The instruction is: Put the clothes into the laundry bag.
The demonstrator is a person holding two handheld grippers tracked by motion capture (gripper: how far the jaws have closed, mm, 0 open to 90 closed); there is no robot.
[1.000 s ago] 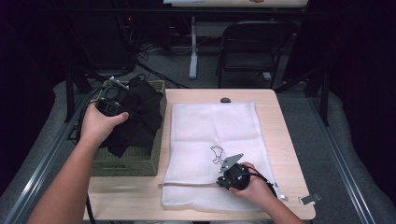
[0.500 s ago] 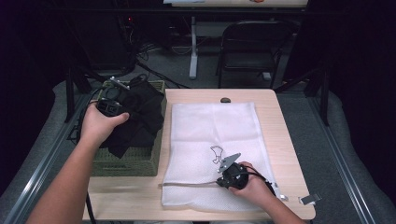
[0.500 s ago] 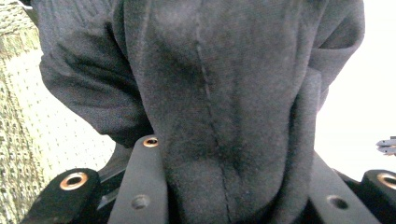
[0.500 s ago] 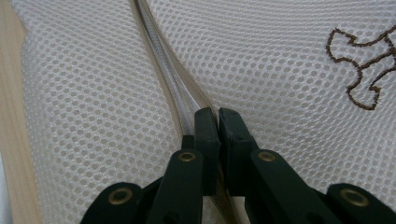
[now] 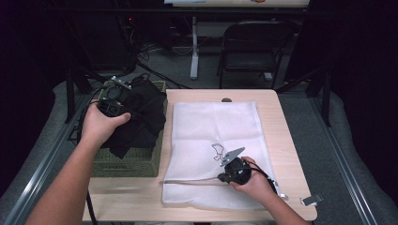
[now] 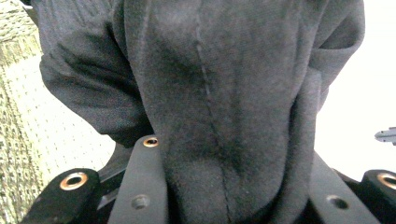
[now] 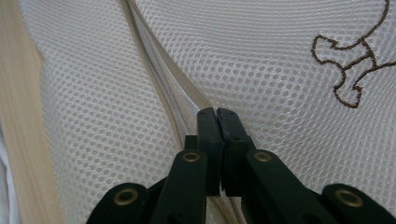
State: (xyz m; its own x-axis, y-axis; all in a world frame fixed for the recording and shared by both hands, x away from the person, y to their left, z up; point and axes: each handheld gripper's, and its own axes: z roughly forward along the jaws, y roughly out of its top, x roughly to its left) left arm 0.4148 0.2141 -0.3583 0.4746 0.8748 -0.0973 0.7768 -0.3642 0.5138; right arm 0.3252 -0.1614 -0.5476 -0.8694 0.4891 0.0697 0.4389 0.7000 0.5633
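A white mesh laundry bag lies flat on the wooden table, with a brown embroidered figure near its front. My right gripper sits at the bag's front edge. In the right gripper view the gripper has its jaws together, pinching the mesh bag at its zipper seam. My left gripper holds a black garment over a green woven basket left of the table. In the left gripper view the dark cloth fills the gap of that gripper.
A small dark round object lies at the table's far edge. A small metal clip rests at the front right corner. Behind the table stands a folding chair on grey floor.
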